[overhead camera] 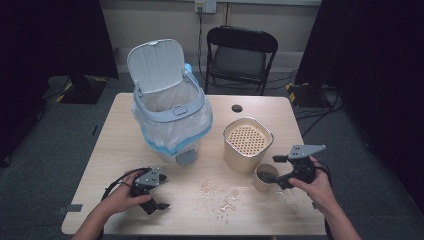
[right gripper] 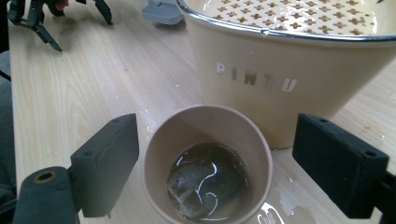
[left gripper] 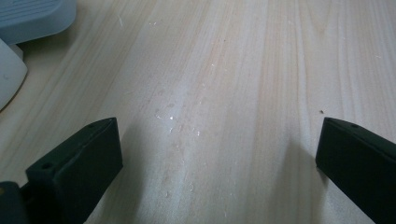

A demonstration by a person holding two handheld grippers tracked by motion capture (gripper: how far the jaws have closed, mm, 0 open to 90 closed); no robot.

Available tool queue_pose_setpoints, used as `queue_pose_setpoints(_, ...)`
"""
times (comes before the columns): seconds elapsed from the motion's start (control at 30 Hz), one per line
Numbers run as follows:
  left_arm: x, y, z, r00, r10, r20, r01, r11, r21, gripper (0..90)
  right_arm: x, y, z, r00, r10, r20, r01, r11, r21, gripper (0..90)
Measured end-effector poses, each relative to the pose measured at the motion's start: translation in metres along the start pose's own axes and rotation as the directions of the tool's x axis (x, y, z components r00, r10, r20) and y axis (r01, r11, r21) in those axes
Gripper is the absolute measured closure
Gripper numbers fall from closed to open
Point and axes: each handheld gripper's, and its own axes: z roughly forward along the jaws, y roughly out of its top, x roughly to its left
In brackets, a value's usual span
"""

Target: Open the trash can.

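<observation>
From the high view, a person's right gripper (overhead camera: 280, 181) reaches a paper cup (overhead camera: 264, 177) standing just beside a cream strainer bin (overhead camera: 248, 143), while the left gripper (overhead camera: 156, 205) rests low over the table (overhead camera: 100, 165), well apart from the cup; a lidded trash can (overhead camera: 170, 112), lid up and lined with a plastic bag, stands beyond it. Spilled water (overhead camera: 222, 196) lies between the two grippers.

In the left gripper view, the jaws stand wide and hold nothing, droplets (left gripper: 170, 116) on the wood just ahead.

In the right gripper view, the cup (right gripper: 208, 163) sits between the jaws, which are parted and clear of its wall on both sides: released, not yet grasping. Dark liquid and what looks like a tea bag (right gripper: 205, 184) lie at its bottom. The strainer bin (right gripper: 289, 60), its perforated insert showing no contents, rises directly behind.

The likely hazards: a hard squeeze could crumple the thin cup and slop liquid out; wet table and wet rim could let it slip or tip against the bin
</observation>
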Motion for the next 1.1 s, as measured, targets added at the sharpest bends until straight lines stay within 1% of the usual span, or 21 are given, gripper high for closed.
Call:
queue_pose_setpoints(0.2, 0.0, 0.0, 0.0, 1.0, 0.0, 0.0, 0.0, 1.0, 0.0, 0.0, 0.002, -0.008, 0.001, 0.9995, 0.001, -0.032, -0.001, 1.0, -0.019, 14.2)
queue_pose_setpoints(0.27, 0.0, 0.0, 0.0, 1.0, 0.002, 0.001, -0.002, 1.0, 0.0, 0.0, 0.002, -0.009, 0.0, 0.9994, 0.003, -0.033, -0.004, 1.0, -0.022, 14.1)
queue_pose_setpoints(0.43, 0.0, 0.0, 0.0, 1.0, 0.001, 0.0, -0.001, 1.0, 0.0, 0.0, 0.003, -0.015, 0.002, 0.9988, 0.017, -0.046, -0.02, 0.998, -0.06, 13.4)
queue_pose_setpoints(0.53, 0.0, 0.0, 0.0, 1.0, 0.001, 0.0, -0.001, 1.0, -0.001, 0.0, 0.003, -0.021, 0.004, 0.9992, 0.02, -0.035, -0.022, 0.998, -0.051, 13.6)
queue_pose_setpoints(0.73, 0.0, 0.0, 0.0, 1.0, 0.001, 0.0, -0.001, 1.0, -0.001, 0.0, 0.003, -0.03, 0.009, 0.9989, 0.032, -0.036, -0.033, 0.999, -0.04, 14.0)
queue_pose_setpoints(0.83, 0.0, 0.0, 0.0, 1.0, 0.001, 0.0, -0.001, 1.0, 0.0, 0.0, 0.003, -0.035, 0.014, 0.999, 0.02, -0.041, -0.022, 0.999, -0.041, 14.0)
queue_pose_setpoints(0.87, 0.0, 0.0, 0.0, 1.0, 0.001, -0.001, -0.001, 1.0, -0.001, 0.0, 0.004, -0.038, 0.016, 0.9994, 0.004, -0.035, -0.005, 0.999, -0.044, 14.1)
queue_pose_setpoints(1.0, 0.0, 0.0, 0.0, 1.0, 0.001, 0.0, -0.001, 1.0, 0.0, 0.0, 0.005, -0.043, 0.022, 0.9997, -0.014, -0.019, 0.013, 0.999, -0.035, 14.4)
queue_pose_setpoints(1.07, 0.0, 0.0, 0.0, 1.0, 0.001, 0.0, -0.001, 1.0, -0.001, 0.0, 0.006, -0.047, 0.027, 0.9996, -0.014, -0.024, 0.013, 1.0, -0.026, 14.6)
queue_pose_setpoints(1.1, 0.0, 0.0, 0.0, 1.0, 0.001, 0.0, -0.001, 1.0, 0.0, 0.0, 0.006, -0.047, 0.029, 0.9997, -0.011, -0.02, 0.011, 1.0, -0.02, 14.5)
